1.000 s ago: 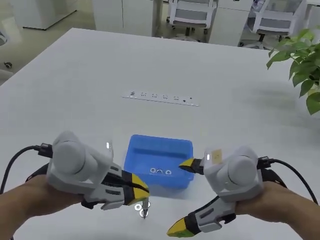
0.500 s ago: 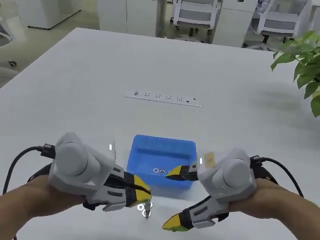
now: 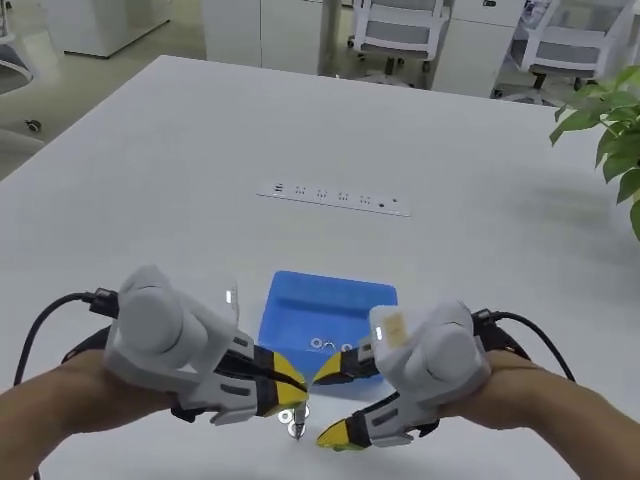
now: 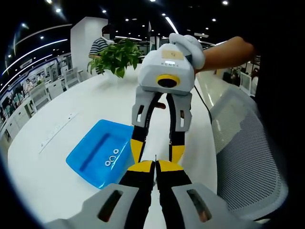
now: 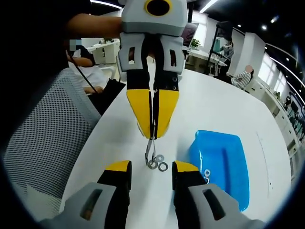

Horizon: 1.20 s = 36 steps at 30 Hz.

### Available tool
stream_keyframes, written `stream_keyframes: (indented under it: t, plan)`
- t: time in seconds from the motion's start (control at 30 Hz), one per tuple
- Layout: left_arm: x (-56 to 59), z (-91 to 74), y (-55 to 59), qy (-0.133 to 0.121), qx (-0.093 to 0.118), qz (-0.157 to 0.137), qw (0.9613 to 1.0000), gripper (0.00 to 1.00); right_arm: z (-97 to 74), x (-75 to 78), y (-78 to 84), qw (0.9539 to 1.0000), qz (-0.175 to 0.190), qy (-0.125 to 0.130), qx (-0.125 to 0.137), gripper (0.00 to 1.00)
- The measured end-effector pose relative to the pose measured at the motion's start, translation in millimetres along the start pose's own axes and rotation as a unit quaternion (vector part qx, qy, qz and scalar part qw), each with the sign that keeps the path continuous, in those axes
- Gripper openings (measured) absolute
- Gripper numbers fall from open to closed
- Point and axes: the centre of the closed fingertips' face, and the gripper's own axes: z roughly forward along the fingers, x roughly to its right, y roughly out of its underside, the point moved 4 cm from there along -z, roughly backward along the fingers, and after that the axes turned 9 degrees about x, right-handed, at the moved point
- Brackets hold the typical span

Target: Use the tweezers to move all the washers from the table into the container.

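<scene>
The washers (image 5: 158, 163) lay on the surface (image 3: 200, 150), two or three small flat metal rings close together, near the blue container (image 5: 224, 143), which held three more. The tweezers (image 5: 151, 148) had their tips at them. The left tongs (image 5: 152, 132) were pressed together on the tweezers; the right tongs (image 3: 327, 405) stood spread, holding nothing. We judged the step to be picking one washer. Next, the tips must pinch one rim and lift it.
</scene>
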Motion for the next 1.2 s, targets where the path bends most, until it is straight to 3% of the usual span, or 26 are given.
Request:
stream_keyframes:
  t: [0.43, 0.83, 1.2]
  plan:
    - [0.4, 1.2, -0.2, 0.004, -0.003, 0.003, 1.0, 0.06, 14.0, 1.4, -0.5, 0.9993, -0.025, -0.023, -0.012, 0.2]
    - [0.2, 1.5, -0.5, 0.005, -0.005, 0.004, 1.0, 0.06, 22.8, -1.3, 0.4, 0.9981, -0.035, -0.045, -0.022, 0.12]
    - [0.8, 1.7, 0.1, 0.007, -0.003, 0.001, 1.0, 0.06, 25.9, -2.6, 1.8, 0.9976, -0.039, -0.047, -0.032, 0.1]
